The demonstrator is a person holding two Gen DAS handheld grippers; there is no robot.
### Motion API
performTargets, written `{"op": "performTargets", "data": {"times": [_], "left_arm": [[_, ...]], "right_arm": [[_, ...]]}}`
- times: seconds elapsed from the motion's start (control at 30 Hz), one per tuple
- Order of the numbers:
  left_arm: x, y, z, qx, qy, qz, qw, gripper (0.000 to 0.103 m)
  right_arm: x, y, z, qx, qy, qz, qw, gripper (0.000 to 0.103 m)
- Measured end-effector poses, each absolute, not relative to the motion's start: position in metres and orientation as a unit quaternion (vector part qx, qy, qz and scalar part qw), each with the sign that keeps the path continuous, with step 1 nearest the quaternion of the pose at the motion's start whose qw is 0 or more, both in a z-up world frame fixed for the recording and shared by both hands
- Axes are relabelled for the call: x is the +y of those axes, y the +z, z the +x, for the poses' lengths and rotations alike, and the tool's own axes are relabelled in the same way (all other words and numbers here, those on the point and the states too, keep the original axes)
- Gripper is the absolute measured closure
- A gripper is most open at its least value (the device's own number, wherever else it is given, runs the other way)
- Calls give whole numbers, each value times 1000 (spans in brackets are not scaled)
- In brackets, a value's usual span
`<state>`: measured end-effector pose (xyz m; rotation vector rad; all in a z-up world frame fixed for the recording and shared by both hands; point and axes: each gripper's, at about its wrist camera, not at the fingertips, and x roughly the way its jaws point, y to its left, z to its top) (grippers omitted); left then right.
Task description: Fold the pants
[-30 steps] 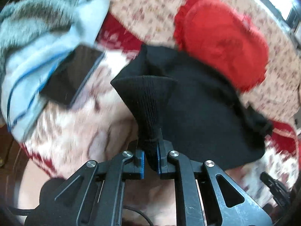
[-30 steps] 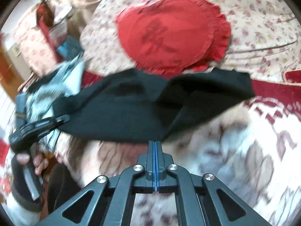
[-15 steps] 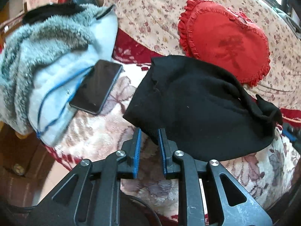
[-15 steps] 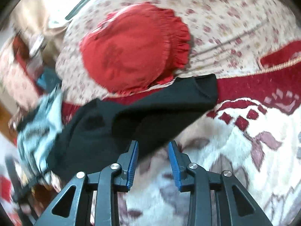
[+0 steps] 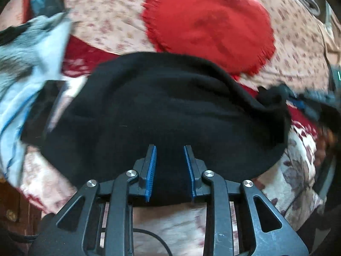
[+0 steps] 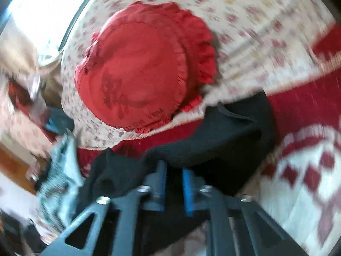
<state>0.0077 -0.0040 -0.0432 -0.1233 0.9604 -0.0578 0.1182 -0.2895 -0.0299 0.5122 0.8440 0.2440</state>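
Observation:
The black pants [image 5: 166, 106] lie bunched and partly folded on a floral red-and-cream bedspread [image 5: 298, 170]. My left gripper [image 5: 170, 149] is open, its blue-padded fingers [image 5: 151, 166] low over the near edge of the black cloth, with cloth showing between them. In the right wrist view the pants [image 6: 223, 147] lie just ahead of my right gripper [image 6: 173, 170], which is open over the cloth. Both views are blurred by motion.
A red heart-shaped frilled cushion [image 5: 208, 23] lies behind the pants; it also shows in the right wrist view [image 6: 140, 68]. A grey furry and light blue garment [image 5: 27, 64] lies at the left, beside the bed edge. The other gripper's hand [image 5: 315, 106] shows at the right.
Both grippers let go of the pants and opened. They have since moved forward and down, so that the open fingers are now over the black cloth.

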Motion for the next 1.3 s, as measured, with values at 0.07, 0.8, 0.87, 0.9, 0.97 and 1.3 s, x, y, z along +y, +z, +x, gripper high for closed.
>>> {"op": "performTargets", "data": {"times": [0.07, 0.8, 0.87, 0.9, 0.97, 1.3], "left_arm": [[-18, -45, 13, 466, -43, -57, 882, 78], [-135, -52, 49, 472, -181, -16, 863, 53], [-140, -56, 54, 480, -181, -18, 858, 53], [-141, -57, 54, 482, -182, -18, 857, 53], [-143, -58, 52, 487, -187, -15, 853, 53], [-133, -57, 24, 494, -209, -10, 844, 53]], "right_arm": [[-274, -19, 139, 393, 118, 196, 890, 95], [-277, -76, 233, 523, 29, 41, 851, 69], [-265, -81, 237, 517, 24, 0, 856, 69], [-265, -83, 237, 515, 22, -9, 857, 71], [-272, -80, 235, 511, 22, -4, 859, 94], [-400, 3, 47, 420, 10, 159, 894, 99]]}}
